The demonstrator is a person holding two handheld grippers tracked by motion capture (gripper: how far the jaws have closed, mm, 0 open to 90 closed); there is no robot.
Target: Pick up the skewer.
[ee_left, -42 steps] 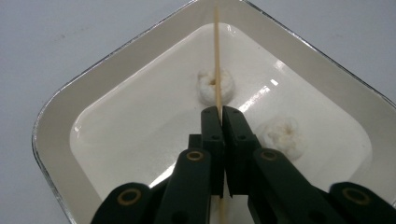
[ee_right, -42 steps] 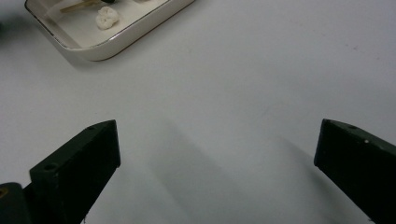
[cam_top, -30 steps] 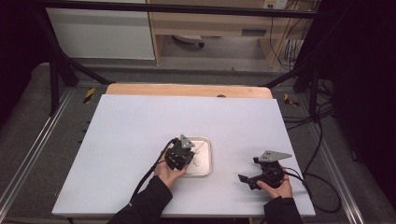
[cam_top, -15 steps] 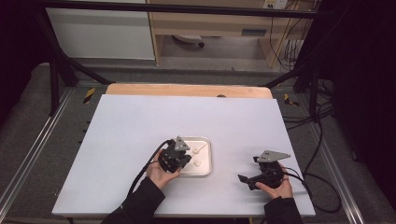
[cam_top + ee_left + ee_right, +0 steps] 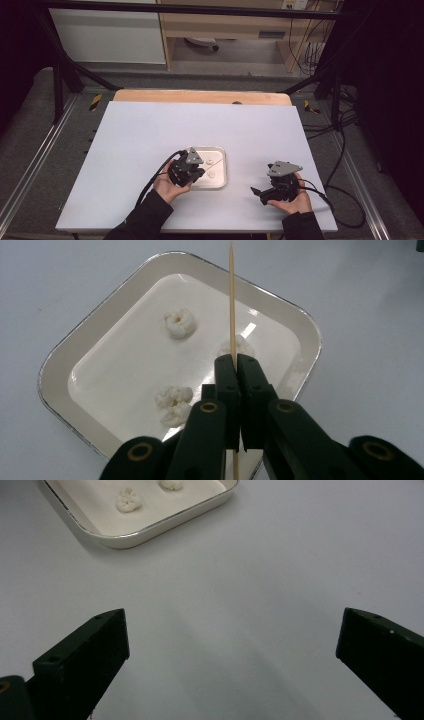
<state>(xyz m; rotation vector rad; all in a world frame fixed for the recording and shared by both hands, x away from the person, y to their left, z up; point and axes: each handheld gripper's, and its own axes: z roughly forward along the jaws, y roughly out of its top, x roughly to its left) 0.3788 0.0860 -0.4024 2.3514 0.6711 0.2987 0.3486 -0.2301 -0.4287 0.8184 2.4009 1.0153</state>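
A shallow white tray (image 5: pixel 60 360) (image 5: pixel 224 170) (image 5: pixel 165 522) sits on the white table and holds three small white puffy pieces (image 5: pixel 180 323). My left gripper (image 5: pixel 236 359) (image 5: pixel 186 170) hangs over the tray's near left corner, shut on a thin wooden skewer (image 5: pixel 231 295) that points up and away past the jaws, over the tray. One white piece (image 5: pixel 245 346) lies partly hidden behind the jaw tips. My right gripper (image 5: pixel 232 645) (image 5: pixel 275 190) is open over bare table, right of the tray, with nothing between its jaws.
The white tabletop (image 5: pixel 200 130) has a wooden strip (image 5: pixel 200 96) along its far edge. Cables (image 5: pixel 340 160) trail off the right side. Dark frame posts (image 5: pixel 60 75) stand at the far corners.
My left gripper has shifted a little to the left and lifted slightly over the tray. The right gripper has risen slightly and stays in about the same spot.
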